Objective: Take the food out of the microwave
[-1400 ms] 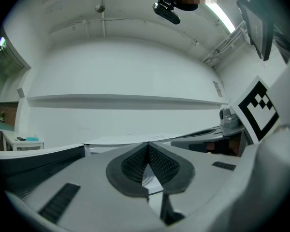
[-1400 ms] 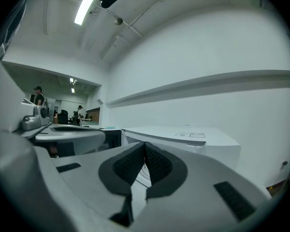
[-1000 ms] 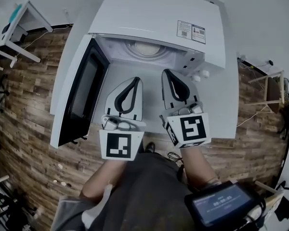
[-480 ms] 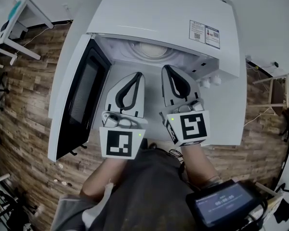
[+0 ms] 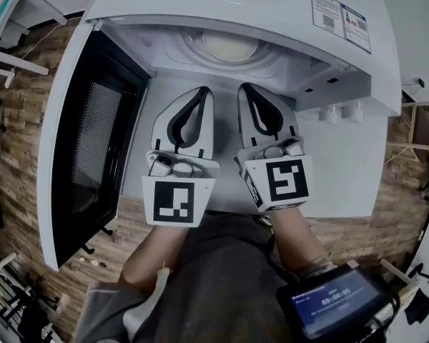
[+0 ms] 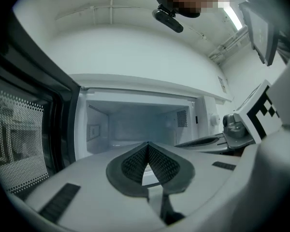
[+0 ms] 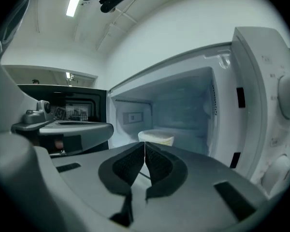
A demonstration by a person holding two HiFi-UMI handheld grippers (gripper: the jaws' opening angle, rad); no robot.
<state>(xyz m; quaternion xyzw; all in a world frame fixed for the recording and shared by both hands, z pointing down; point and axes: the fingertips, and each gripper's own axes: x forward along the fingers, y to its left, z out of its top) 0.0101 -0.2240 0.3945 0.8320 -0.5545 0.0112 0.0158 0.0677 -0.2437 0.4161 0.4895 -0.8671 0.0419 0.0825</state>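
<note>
A white microwave (image 5: 222, 2) stands with its door (image 5: 86, 134) swung open to the left. Inside the cavity sits a pale bowl of food (image 5: 229, 46), also visible as a cream-coloured dish (image 7: 156, 137) in the right gripper view. My left gripper (image 5: 204, 91) and right gripper (image 5: 244, 88) are side by side just in front of the cavity opening, pointing in. Both have their jaws shut with nothing between them. In the left gripper view the cavity (image 6: 135, 124) shows past my left gripper (image 6: 147, 143), and the food is hidden there.
The microwave's knobs (image 5: 341, 111) are on the control panel to the right of the opening. The dark door window (image 6: 14, 129) stands close on the left. Wooden floor (image 5: 14, 163) and white table legs (image 5: 14, 13) lie beyond. A handheld screen (image 5: 332, 304) is at the lower right.
The view has come lower and closer to the microwave, which now fills more of the picture. Both grippers stay shut side by side at the opening.
</note>
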